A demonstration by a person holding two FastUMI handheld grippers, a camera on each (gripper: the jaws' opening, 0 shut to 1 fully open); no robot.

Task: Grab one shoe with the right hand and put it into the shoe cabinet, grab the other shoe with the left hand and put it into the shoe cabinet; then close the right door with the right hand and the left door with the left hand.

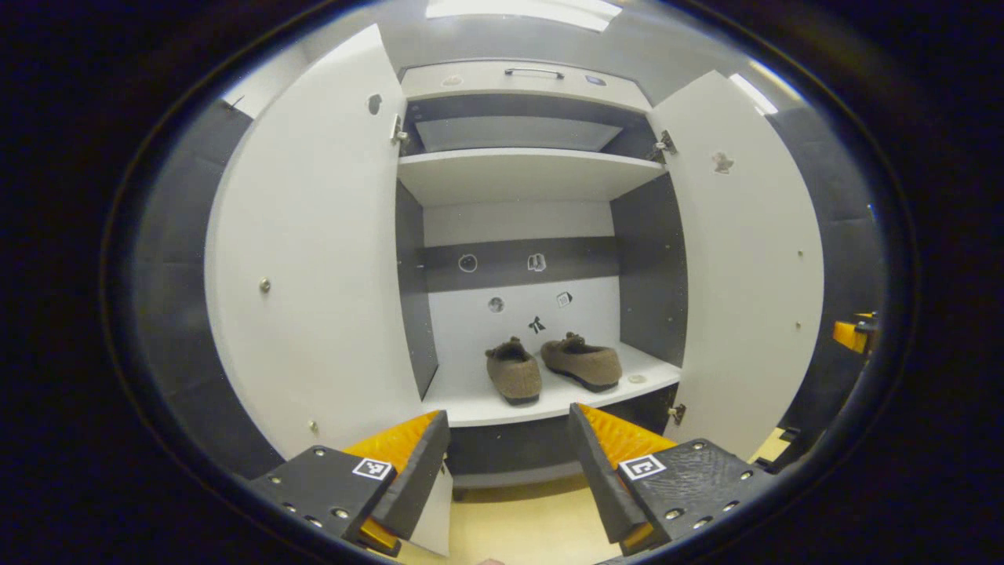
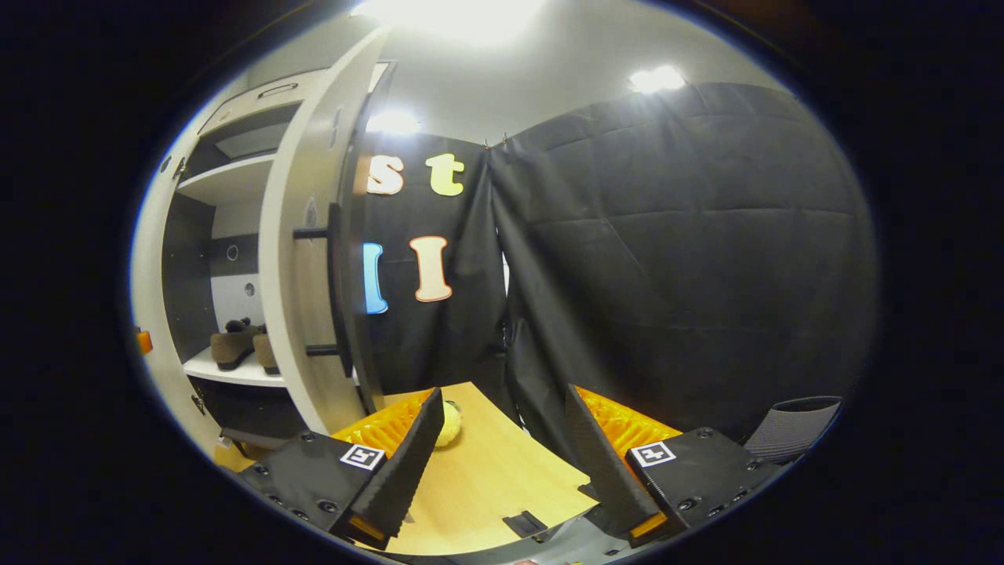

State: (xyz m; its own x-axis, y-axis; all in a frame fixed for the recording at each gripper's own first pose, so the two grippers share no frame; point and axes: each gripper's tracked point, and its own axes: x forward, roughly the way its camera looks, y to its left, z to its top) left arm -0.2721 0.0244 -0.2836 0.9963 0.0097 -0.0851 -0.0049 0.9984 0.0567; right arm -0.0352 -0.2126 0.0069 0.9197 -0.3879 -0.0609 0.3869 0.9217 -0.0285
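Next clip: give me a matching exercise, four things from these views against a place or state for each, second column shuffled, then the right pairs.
Things:
1. brown shoes
2. cabinet doors
3. left gripper
4. upper shelf

Places or states:
A. open, holding nothing
B. bare
C. side by side on the lower shelf
D. both swung open

Pairs: 1-C, 2-D, 3-A, 4-B

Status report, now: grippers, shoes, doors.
Left hand-held gripper open, empty; right hand-held gripper open, empty. Both shoes on cabinet's lower shelf. Left door and right door open, nothing blocking.
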